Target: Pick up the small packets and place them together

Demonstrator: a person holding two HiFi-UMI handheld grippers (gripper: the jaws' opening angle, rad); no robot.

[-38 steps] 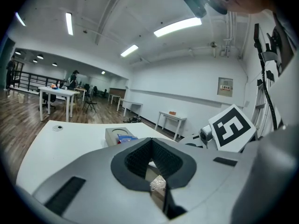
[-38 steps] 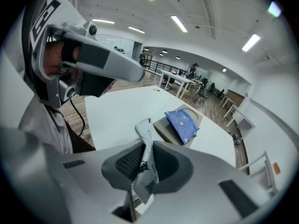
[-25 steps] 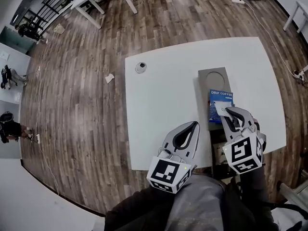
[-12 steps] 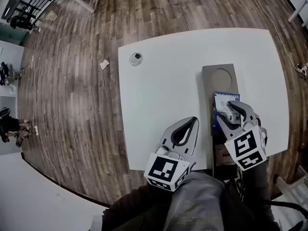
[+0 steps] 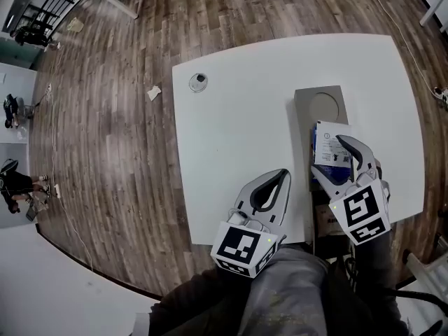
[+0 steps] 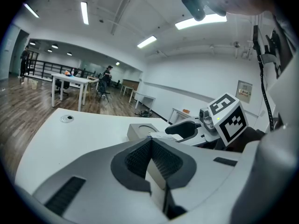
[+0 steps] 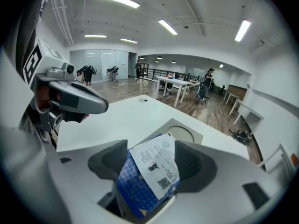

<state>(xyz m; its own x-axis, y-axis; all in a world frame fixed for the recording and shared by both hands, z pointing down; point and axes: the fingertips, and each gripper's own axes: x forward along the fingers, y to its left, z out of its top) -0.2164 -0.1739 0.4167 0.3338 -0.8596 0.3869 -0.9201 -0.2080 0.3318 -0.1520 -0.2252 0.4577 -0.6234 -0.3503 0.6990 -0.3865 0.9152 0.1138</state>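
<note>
A white printed packet (image 5: 330, 144) lies over a blue packet (image 5: 338, 174) on the near end of a grey block (image 5: 321, 106) with a round recess. My right gripper (image 5: 329, 157) straddles both packets, its jaws opening wide; the pads do not press on them. In the right gripper view the white packet (image 7: 156, 164) leans on the blue packet (image 7: 135, 185) between the spread jaws of the right gripper (image 7: 152, 158). My left gripper (image 5: 279, 178) rests shut and empty at the table's near edge, left of the block. Its tips meet in the left gripper view (image 6: 150, 139).
The white table (image 5: 238, 124) carries a small round fitting (image 5: 199, 82) at its far left corner. A scrap of paper (image 5: 153, 93) lies on the wooden floor. A cardboard box (image 5: 323, 220) sits below the table's near edge. Desks and people stand far off.
The right gripper's jaws have spread apart around the packets. The white packet now lies on the blue one nearer the block's front. The left gripper has stayed put.
</note>
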